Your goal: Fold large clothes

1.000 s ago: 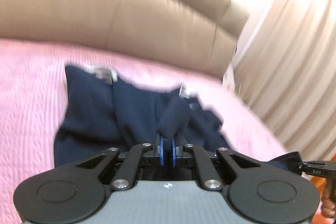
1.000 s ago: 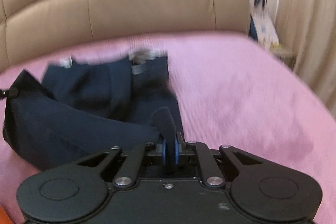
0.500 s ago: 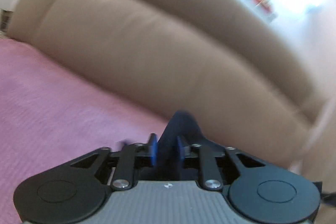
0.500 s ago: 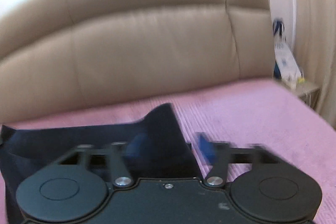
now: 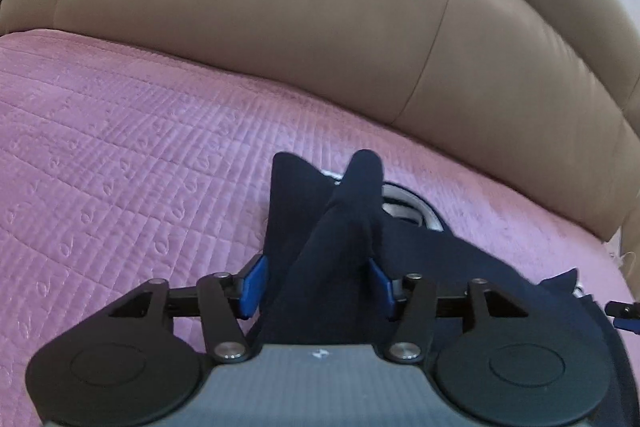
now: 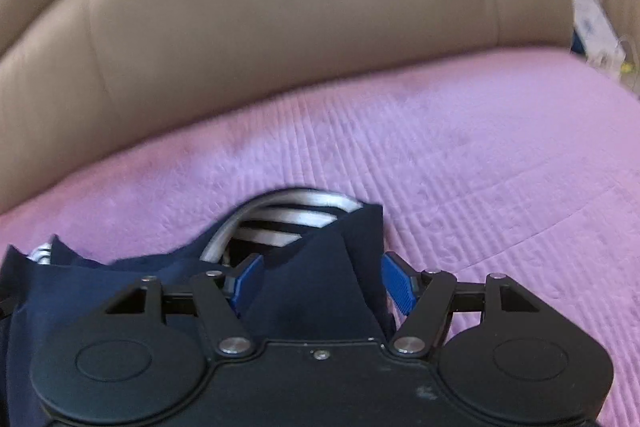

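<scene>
Both grippers' fingers (image 5: pixel 253 282) (image 6: pixel 394 285) have spread apart, releasing the navy garment (image 5: pixel 332 239) onto the pink bedspread (image 5: pixel 120 155).

The garment (image 5: pixel 420 267) was plain dark navy, with a white-and-grey striped waistband (image 6: pixel 288 215) at its far edge. The bedspread (image 5: pixel 120 167) was pink-lilac, quilted in fine ribbed lines with small stitched motifs. The headboard (image 6: pixel 280 27) at the far side was plain beige leather. Both grippers had black bodies and blue finger pads (image 6: pixel 396 287).
</scene>
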The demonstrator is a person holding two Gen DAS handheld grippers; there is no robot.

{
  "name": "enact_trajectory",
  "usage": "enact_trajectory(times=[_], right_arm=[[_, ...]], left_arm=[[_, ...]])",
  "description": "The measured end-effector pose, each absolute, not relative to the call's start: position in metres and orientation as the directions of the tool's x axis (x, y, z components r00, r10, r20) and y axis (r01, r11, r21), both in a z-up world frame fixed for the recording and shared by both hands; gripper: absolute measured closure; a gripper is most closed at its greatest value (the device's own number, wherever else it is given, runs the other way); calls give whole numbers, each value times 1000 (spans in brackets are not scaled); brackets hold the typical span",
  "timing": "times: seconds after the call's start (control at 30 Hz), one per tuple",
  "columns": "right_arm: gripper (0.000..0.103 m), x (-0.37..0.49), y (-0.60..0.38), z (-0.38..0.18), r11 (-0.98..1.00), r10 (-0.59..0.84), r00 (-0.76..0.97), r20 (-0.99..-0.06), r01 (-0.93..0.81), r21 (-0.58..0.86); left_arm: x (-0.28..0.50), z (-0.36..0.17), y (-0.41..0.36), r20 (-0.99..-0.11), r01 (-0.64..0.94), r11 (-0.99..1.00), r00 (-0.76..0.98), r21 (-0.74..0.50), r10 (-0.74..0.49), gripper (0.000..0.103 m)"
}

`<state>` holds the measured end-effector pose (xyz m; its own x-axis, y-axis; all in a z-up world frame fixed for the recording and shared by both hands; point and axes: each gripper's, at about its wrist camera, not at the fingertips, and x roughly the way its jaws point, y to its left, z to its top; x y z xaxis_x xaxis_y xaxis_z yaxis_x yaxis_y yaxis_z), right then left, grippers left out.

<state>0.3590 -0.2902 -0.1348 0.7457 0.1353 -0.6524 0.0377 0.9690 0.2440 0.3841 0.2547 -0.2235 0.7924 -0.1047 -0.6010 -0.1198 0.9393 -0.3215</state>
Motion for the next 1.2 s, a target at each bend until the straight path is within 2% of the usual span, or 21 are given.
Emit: enact_trajectory(times=[0.03,0.07,0.1,0.13,0.17,0.2,0.3,0.4,0.53,0.6,0.67,0.73,0.83,0.93,1.0,1.03,1.1,1.17,1.2], right_arm=[[27,362,-287,-140,967,151,727,-670,31,252],[47,365,-282,-145,970,158,705,-691,19,241],[64,366,-272,-149,983,115,697,-707,21,180],[87,361,-264,-149,994,53,712,-701,30,105],[90,353,-256,-148,999,25,739,-673,13,51],[91,342,-250,-145,1000,20,770,-638,-2,29],[91,310,-239,-124,999,-34,845,-534,16,-37],[91,295,-237,-97,998,-62,896,-440,48,-43],[92,302,-238,-57,998,-62,935,-349,62,-13],[92,315,-234,-52,998,-69,941,-330,62,-32],[92,330,-226,-58,995,-87,940,-331,69,-66],[92,348,-217,-78,988,-131,925,-357,90,-129],[92,376,-222,-122,982,-176,854,-489,117,-150],[89,381,-236,-150,991,-136,799,-586,107,-84],[87,374,-249,-151,996,-64,799,-598,86,9],[87,371,-255,-149,995,-28,800,-599,78,57],[87,369,-269,-143,988,21,804,-595,74,134],[85,369,-279,-143,977,68,792,-606,69,200],[85,372,-282,-144,973,89,781,-619,65,222]], left_arm=[[385,-226,253,-603,-121,941,791,-317,-101,46],[385,-227,252,-604,-116,944,791,-308,-100,48],[386,-228,250,-610,-110,950,787,-292,-96,59],[387,-228,247,-618,-96,954,779,-283,-105,65],[388,-228,246,-621,-92,957,777,-275,-104,73],[386,-227,243,-615,-94,959,783,-266,-94,82],[379,-219,241,-573,-103,955,815,-278,-79,86],[366,-200,243,-480,-64,940,870,-336,-112,88],[370,-180,240,-524,-50,957,844,-285,-112,87],[366,-179,241,-484,-60,960,871,-275,-84,87],[366,-179,241,-470,-90,965,882,-247,-38,88],[369,-188,246,-485,-91,961,873,-263,-51,88],[377,-207,255,-517,-102,942,852,-320,-83,90],[380,-211,257,-517,-98,938,851,-333,-94,86],[380,-209,259,-493,-86,923,862,-375,-120,65],[383,-208,259,-487,-76,918,863,-389,-135,59],[393,-201,257,-491,-90,915,862,-394,-127,40],[416,-196,256,-486,-94,916,866,-391,-119,42],[427,-195,254,-500,-75,920,855,-384,-139,53]])
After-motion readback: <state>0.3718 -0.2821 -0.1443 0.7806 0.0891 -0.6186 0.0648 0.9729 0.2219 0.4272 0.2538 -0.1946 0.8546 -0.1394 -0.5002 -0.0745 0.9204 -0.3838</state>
